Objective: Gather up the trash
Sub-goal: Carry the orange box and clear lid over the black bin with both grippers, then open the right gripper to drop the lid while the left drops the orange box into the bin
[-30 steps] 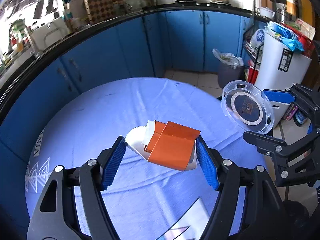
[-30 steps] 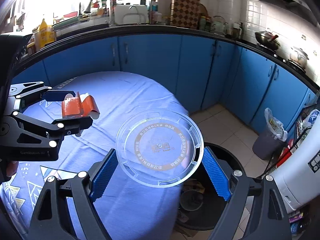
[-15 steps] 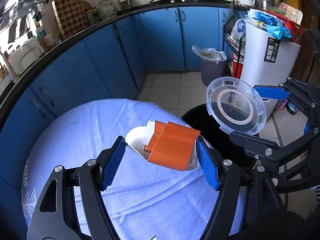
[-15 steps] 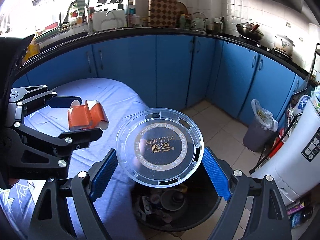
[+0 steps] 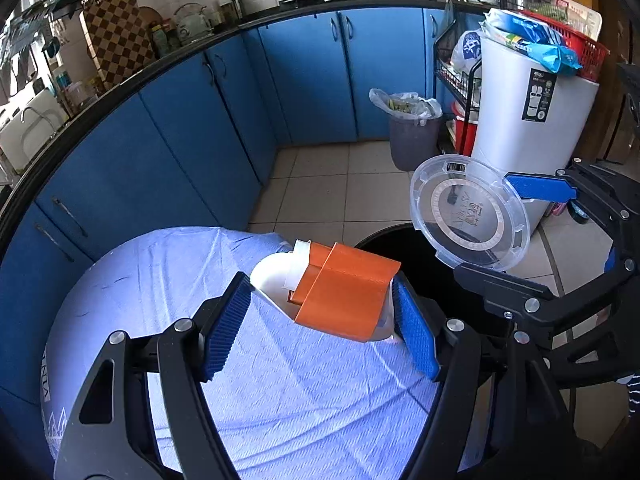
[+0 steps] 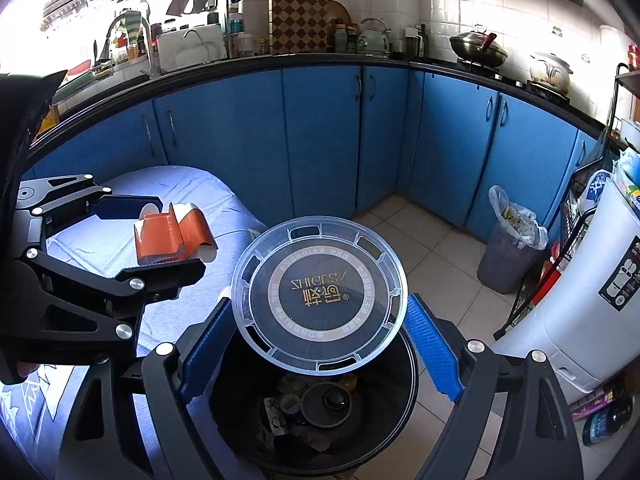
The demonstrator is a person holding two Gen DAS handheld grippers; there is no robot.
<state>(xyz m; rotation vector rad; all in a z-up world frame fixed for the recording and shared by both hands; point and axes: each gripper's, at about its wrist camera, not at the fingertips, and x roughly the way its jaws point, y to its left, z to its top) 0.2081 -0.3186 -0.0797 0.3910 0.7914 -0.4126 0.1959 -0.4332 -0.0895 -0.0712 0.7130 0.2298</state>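
- Left gripper (image 5: 322,314) clamps an orange-and-white carton (image 5: 340,294) between its blue pads, above the edge of the blue-clothed table (image 5: 168,280); the carton's underside and far end are hidden.
- Right gripper (image 6: 320,330) pinches a clear round lid (image 6: 319,294) by its rim, directly over the black bin (image 6: 396,412).
- Through the lid, printed lettering shows mirrored; the small ring text is unreadable.
- Inside the bin, dark trash (image 6: 320,404) lies in shadow, hard to identify; the lid and right gripper cover much of the opening.
- Farther off, a grey lined bin (image 6: 510,248) stands by the blue cabinets (image 6: 320,140).
- At the picture's right edge a white appliance (image 6: 592,312) is cut off.
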